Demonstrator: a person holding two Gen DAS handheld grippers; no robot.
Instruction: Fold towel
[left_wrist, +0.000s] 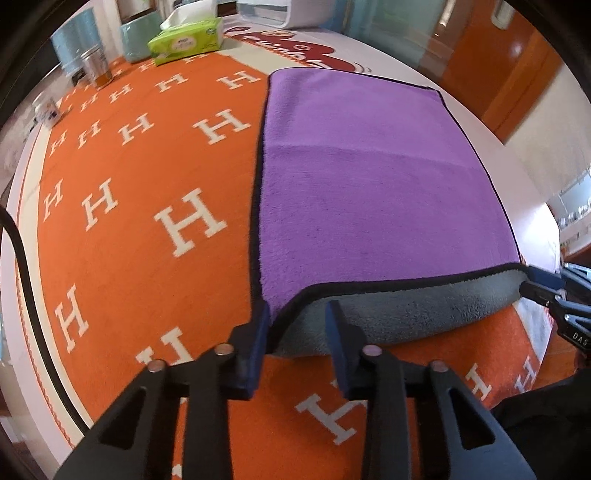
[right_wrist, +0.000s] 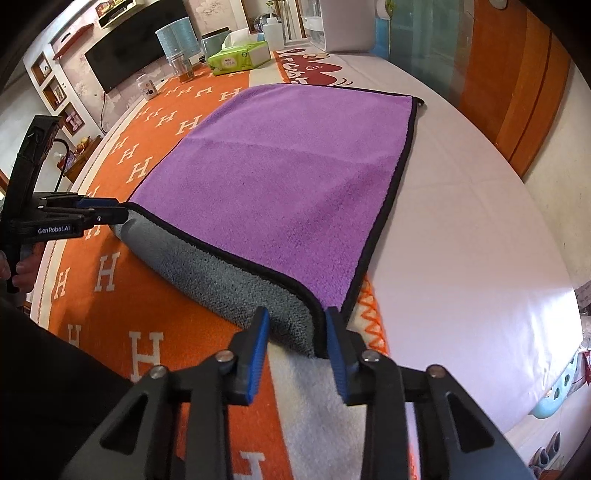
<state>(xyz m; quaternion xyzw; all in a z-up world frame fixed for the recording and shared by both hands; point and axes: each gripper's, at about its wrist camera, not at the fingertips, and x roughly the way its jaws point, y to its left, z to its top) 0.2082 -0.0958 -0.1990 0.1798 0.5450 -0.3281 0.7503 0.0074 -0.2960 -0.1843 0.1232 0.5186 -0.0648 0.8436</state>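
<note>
A purple towel with a grey underside and black trim lies on an orange cloth with white H letters. Its near edge is lifted and curled, showing the grey side. My left gripper is open, its fingers either side of the near left corner. My right gripper is open, its fingers either side of the near right corner of the towel. The left view shows the right gripper at the far right; the right view shows the left gripper at the left.
A green tissue pack, blue cups, a glass jar and a small bottle stand at the far left of the table. A white tabletop lies right of the towel. A black cable runs at left.
</note>
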